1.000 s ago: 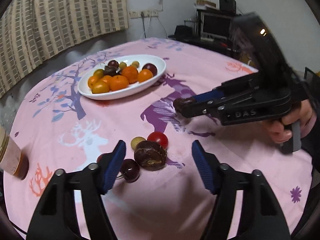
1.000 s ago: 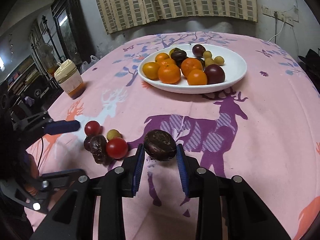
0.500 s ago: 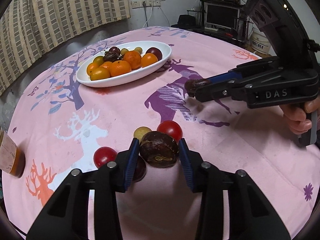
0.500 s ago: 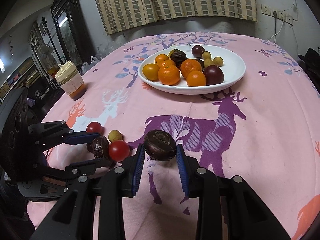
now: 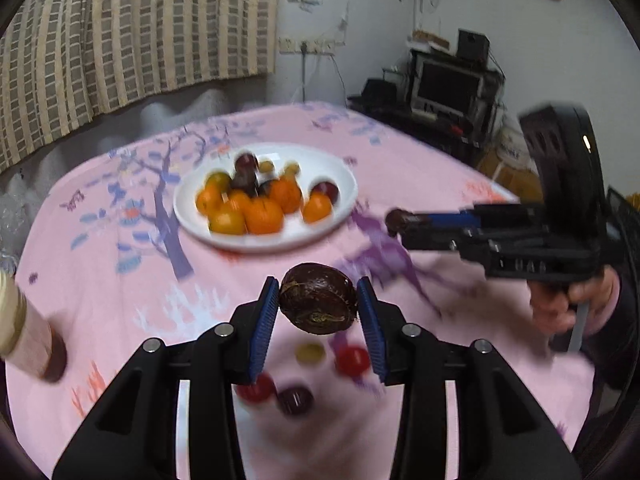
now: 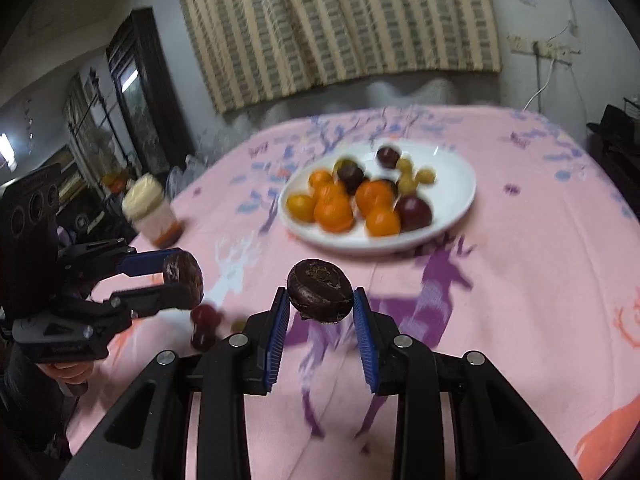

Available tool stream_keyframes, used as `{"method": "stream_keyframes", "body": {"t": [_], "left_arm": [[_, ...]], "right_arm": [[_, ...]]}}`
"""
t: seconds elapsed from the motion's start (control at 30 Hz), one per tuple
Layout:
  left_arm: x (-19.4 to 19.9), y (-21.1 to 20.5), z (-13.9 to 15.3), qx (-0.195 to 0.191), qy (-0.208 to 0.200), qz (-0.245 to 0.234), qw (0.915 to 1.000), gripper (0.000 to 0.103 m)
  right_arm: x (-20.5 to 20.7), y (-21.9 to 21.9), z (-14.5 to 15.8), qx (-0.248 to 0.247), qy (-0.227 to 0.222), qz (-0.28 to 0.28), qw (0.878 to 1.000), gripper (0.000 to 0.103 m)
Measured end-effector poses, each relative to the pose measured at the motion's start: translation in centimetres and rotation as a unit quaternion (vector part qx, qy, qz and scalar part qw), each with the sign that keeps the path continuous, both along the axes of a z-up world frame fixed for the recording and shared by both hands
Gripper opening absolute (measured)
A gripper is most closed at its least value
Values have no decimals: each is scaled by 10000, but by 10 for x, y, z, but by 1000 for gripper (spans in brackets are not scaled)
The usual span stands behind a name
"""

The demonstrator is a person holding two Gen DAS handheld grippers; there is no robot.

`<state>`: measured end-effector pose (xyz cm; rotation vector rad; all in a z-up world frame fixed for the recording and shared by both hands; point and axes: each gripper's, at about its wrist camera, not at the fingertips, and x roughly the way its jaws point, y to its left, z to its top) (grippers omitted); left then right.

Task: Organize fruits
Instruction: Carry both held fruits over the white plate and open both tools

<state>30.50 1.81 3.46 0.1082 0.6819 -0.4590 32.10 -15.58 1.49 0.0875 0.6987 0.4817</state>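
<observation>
Left gripper (image 5: 318, 308): I have it closed on a dark wrinkled fruit (image 5: 318, 304), pinched at its widest part between the blue pads and lifted clear of the cloth, at the centre of the left view.
Right gripper (image 6: 320, 312): closed on a second dark fruit (image 6: 320, 296), which sits high near the pad tips, at the centre of the right view.
Step in hand: as I judge it, carrying both fruits to the white plate (image 5: 340, 168) in the upper middle of each view.
Doing it well: I'd keep both grips steady, bring one gripper in at a time, and lower each fruit right to the plate before I let go, since it is round and would roll.
Open room on plate: the oranges (image 5: 264, 216) crowd its left and middle; in the right view the bare white on the plate's right side (image 6: 456, 184) looks the best landing spot.
Edges: the plate rim is low, so I'd clear it from above; the pink tablecloth (image 6: 540, 240) drops away at the far curve of the table.
Loose fruit: small red, yellow and dark pieces (image 5: 352, 360) lie below the left gripper, low in the frame; blurred.
Obstacle: a jar (image 6: 154, 212) stands at left of the right view, well apart from the plate.
</observation>
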Motion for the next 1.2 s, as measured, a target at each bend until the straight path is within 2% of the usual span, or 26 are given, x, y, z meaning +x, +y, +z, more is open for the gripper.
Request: {"method": "stream_keyframes", "body": {"t": [0.1,0.2,0.33,0.37,0.4,0.43,0.47,0.5,0.63,0.77,0.87,0.97,1.1,1.2], "left_arm": [[56,-5,14,-226,-13,256,9994,40],[104,-18,12,-84,-131,490,9987,40],[163,-29,-6,-124,230,830,9962,41],[169,-30,-8,-121,241,951,9951,51],[169,-28,-6,-143,209,1063,9940,72],[165,-25,-4,-197,139,1138,9932,89],[156,-20,4,-297,-47,1196,9924,93],[144,-16,12,-313,-194,1197,9921,93],[100,3,26,-16,-350,1372,9899,95],[36,34,24,-113,-343,1648,9857,97],[-1,54,10,-296,-168,1818,9827,97],[-29,70,-6,-440,-40,2009,9786,97],[-51,83,-24,-488,-21,2205,9742,97],[-54,84,-31,-382,-43,2258,9734,97]], "right_arm": [[31,-5,12,44,-240,-426,9988,33],[65,-6,11,-39,-362,-675,9971,33],[113,-5,-7,-91,-187,-756,9969,34],[118,-5,-11,-141,-177,-726,9971,36],[119,-5,-14,-200,-151,-716,9971,42],[116,-6,-15,-194,-120,-715,9972,57],[111,-8,-14,-144,-120,-721,9972,58],[103,-8,-11,-70,-129,-661,9977,58],[65,6,-3,-77,112,-164,9998,58],[17,40,-12,-401,349,526,9972,58],[-3,68,-27,-808,631,963,9901,48],[-17,91,-41,-1209,662,1162,9836,47],[-18,101,-56,-1321,880,1158,9805,45],[-17,104,-64,-1499,871,1096,9787,32]]}}
